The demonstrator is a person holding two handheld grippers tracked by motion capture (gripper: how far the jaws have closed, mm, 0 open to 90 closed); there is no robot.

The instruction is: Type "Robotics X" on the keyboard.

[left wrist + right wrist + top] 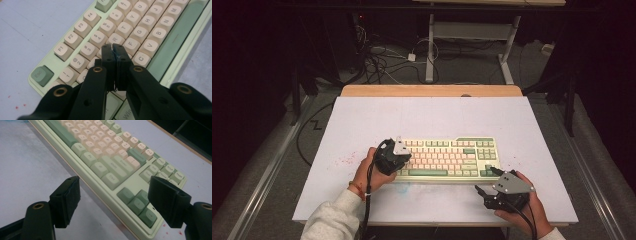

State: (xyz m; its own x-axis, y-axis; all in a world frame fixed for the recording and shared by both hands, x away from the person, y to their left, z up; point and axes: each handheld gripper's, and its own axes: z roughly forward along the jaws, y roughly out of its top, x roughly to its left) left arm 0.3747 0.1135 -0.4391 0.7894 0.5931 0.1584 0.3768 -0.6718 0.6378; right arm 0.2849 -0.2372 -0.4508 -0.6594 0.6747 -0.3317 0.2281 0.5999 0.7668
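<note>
A pale green keyboard (452,157) with cream and green keys lies in the middle of the white table. My left gripper (398,161) hovers over the keyboard's left end, held from the left by a hand. In the left gripper view its jaws (112,47) are shut together with nothing between them, their tips over the keys around E and D of the keyboard (150,32). My right gripper (486,184) sits at the keyboard's near right corner. Its jaws (113,183) stand wide open and empty, pointing at the arrow keys and Ctrl of the keyboard (105,157).
The white table top (422,117) has faint red specks left of the keyboard and a wooden edge (432,90) at the back. Beyond it stand a desk frame (472,35) and tangled cables on the floor (382,55).
</note>
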